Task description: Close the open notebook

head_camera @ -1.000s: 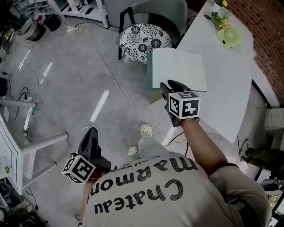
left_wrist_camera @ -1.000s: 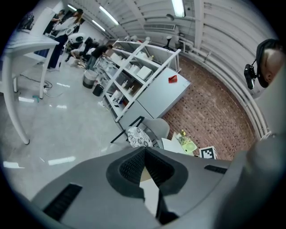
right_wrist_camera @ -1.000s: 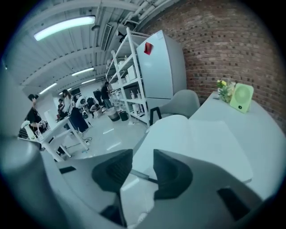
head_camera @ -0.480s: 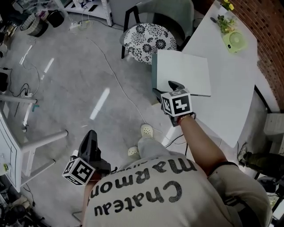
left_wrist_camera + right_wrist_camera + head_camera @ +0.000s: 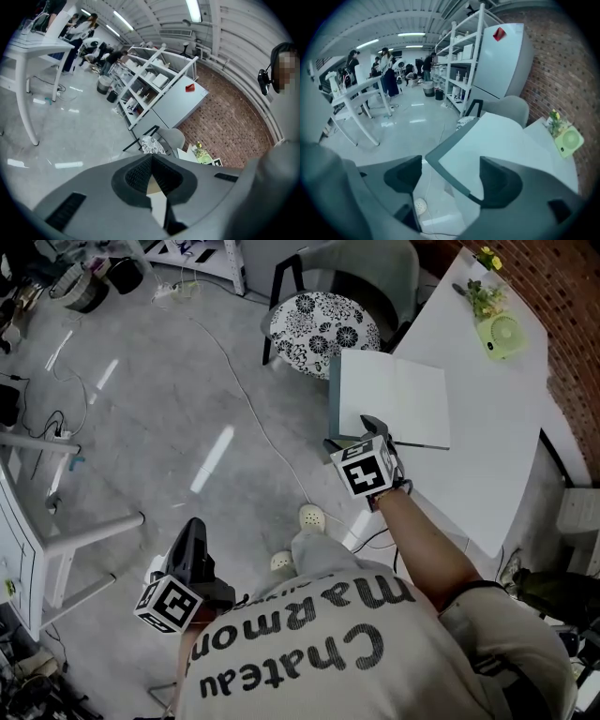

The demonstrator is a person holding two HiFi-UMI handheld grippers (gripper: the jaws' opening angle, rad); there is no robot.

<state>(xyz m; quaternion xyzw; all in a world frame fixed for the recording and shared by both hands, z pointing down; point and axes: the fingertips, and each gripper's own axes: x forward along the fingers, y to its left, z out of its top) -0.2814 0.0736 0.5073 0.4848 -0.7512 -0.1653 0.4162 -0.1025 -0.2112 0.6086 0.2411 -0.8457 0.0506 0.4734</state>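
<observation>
Got a pale, flat hardcover notebook (image 5: 394,399) upper centre on the white tabletop (image 5: 492,465), spine running up-frame. Near corner inside the right gripper (image 5: 372,427), jaws opening, not pinching. Left gripper (image 5: 193,532) clenched lower left, way farther.

We see a white rectangular desk (image 5: 497,456) with a flat white-covered notebook (image 5: 394,399) lying closed at its left edge, grey spine along that edge. At the far corner, well apart from it, lie a pale green round fan (image 5: 507,336) and, just beyond it, a small yellow-flowered sprig (image 5: 483,292).
</observation>
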